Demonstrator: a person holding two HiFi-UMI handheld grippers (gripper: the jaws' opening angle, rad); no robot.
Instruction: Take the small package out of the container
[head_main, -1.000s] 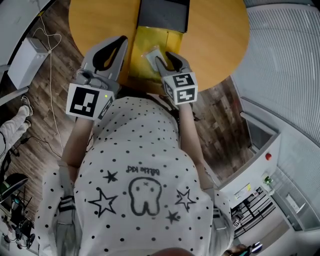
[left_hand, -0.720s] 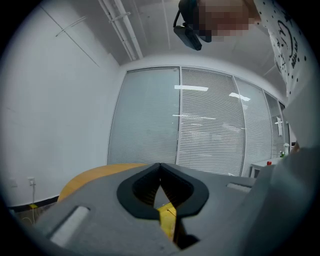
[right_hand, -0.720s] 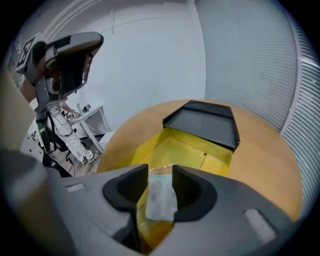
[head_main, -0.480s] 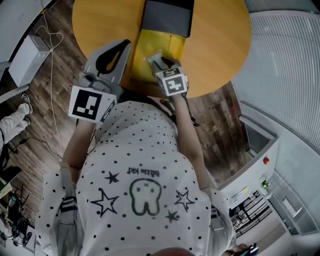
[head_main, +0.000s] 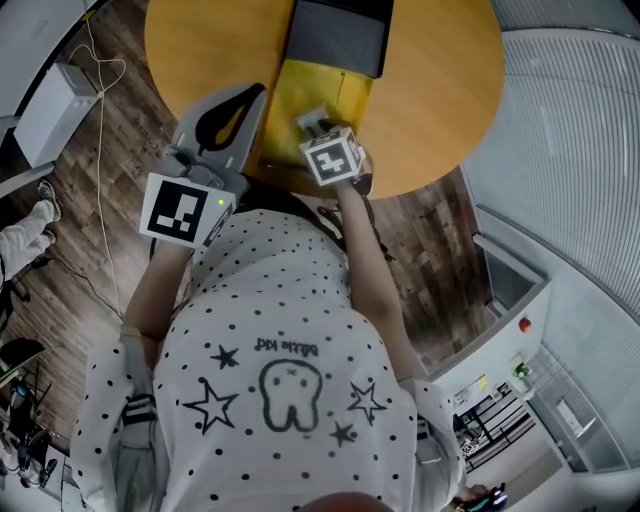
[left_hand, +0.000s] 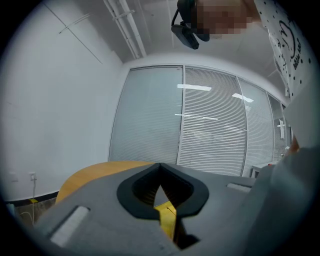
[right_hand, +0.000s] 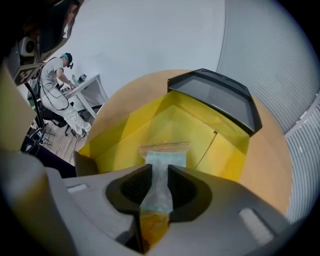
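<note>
I have the right gripper (right_hand: 159, 169) tipped steeply down into the yellow container (right_hand: 125, 127), which sits open on the round wooden table (head_main: 430, 70) near the edge closest to me. The small package (right_hand: 165, 159), a clear zip bag with a pale blue-green sheet inside, lies flat on the container's floor, roughly in the middle. The right gripper's jaws have just been closing. They now stand a narrow gap apart with the lower part of the package between them and its zip end showing beyond the tips. I cannot see the pads pressing on the film, so I read this as a straddle, not a pinch.

In the head view the marker cube (head_main: 332, 160) on that gripper covers most of the jaws, and only a corner of the package shows past it. The container's dark grey lid (right_hand: 220, 97) hangs open on the far side, tilted back over the table.

The left gripper (left_hand: 160, 166) is held about level just beside the container's left wall, above the table's near edge. Its jaws are pressed together at the tips with nothing between them. Through the loop behind the tips I see a strip of the yellow container.

In the right gripper view a person (right_hand: 57, 82) stands at a white desk in the background, well apart from the table.
</note>
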